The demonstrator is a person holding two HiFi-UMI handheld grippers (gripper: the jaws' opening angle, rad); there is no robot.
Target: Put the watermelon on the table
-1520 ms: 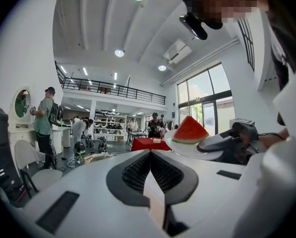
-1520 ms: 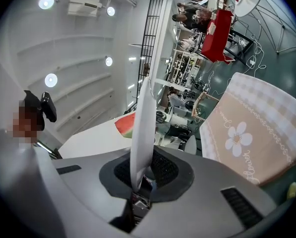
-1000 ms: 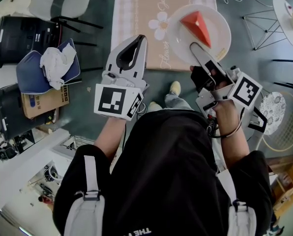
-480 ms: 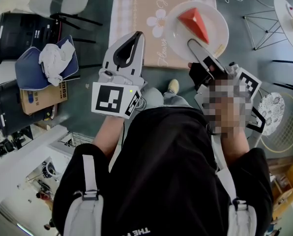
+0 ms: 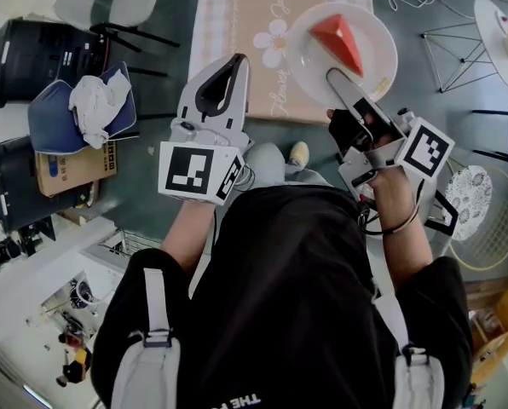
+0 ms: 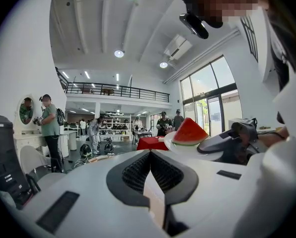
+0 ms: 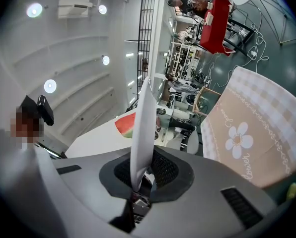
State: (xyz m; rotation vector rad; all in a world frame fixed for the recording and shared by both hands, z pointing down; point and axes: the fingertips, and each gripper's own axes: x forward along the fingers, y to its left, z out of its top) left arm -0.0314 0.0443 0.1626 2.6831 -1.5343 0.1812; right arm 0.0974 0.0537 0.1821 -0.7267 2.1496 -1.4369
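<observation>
A red watermelon wedge [image 5: 339,41] lies on a white plate [image 5: 309,54], which hangs over the near end of the table [image 5: 237,15] with its beige flowered cloth. My right gripper [image 5: 334,77] is shut on the plate's near rim; in the right gripper view the rim [image 7: 143,128] runs edge-on between the jaws, with the watermelon [image 7: 126,125] behind it. My left gripper [image 5: 237,63] is held to the left of the plate, shut, with nothing in it. In the left gripper view its tips [image 6: 150,153] meet, and the watermelon [image 6: 189,132] and plate [image 6: 178,150] show to the right.
Grey chairs [image 5: 109,2] stand left of the table. A blue cushion with a white cloth [image 5: 82,111] and a cardboard box [image 5: 71,175] sit lower left. A wire-frame stool [image 5: 460,45] and a round white table [image 5: 499,20] stand at the right. People stand in the hall beyond.
</observation>
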